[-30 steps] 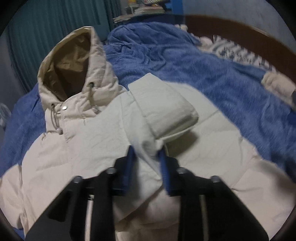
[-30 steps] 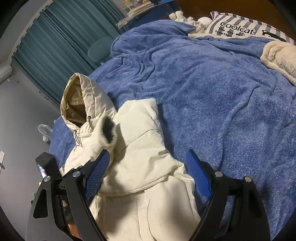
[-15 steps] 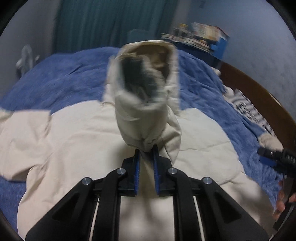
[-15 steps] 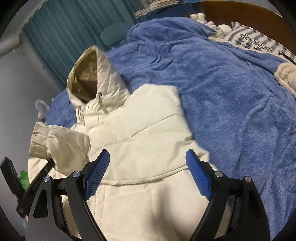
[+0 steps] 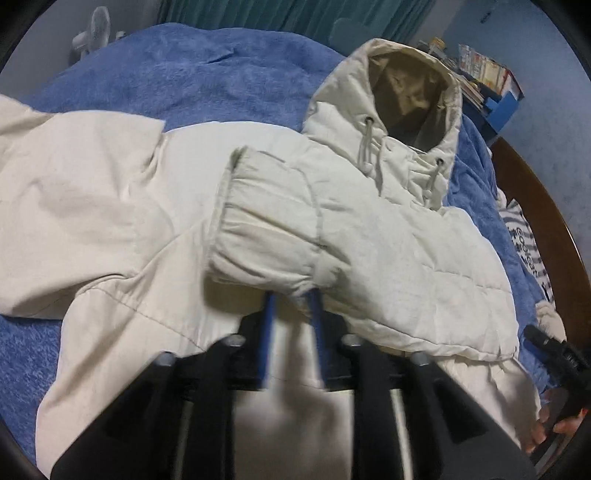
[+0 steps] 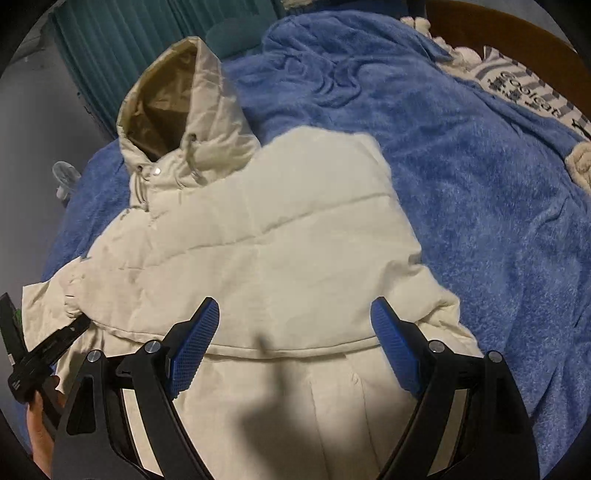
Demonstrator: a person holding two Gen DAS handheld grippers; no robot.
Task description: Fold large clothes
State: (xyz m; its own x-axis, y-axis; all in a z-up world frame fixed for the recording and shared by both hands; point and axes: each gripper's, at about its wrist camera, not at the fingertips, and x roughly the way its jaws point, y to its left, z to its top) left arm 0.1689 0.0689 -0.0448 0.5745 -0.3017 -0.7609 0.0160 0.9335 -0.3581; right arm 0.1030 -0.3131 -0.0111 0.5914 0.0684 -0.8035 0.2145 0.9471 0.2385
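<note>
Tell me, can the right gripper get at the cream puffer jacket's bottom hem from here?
Probably yes: the right gripper hangs open directly over the cream puffer jacket, with nothing lying between its fingers and the fabric.

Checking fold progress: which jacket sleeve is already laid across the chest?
The sleeve just beyond the left gripper, cuff on the chest. The other sleeve still sprawls sideways onto the blue blanket.

Cream hooded jacket [image 5: 388, 236], spread on a blue blanket [image 5: 207, 70]. One sleeve [image 5: 266, 232] folded across the chest, cuff end leftward. Left gripper [image 5: 291, 306]: jaws have just been opening, blue pads at the sleeve's lower edge, fabric above them. Hood [image 5: 402, 88] upright, tan lining. Fan [image 5: 92, 33], green curtain [image 5: 288, 14], books [image 5: 484, 74] behind.
</note>
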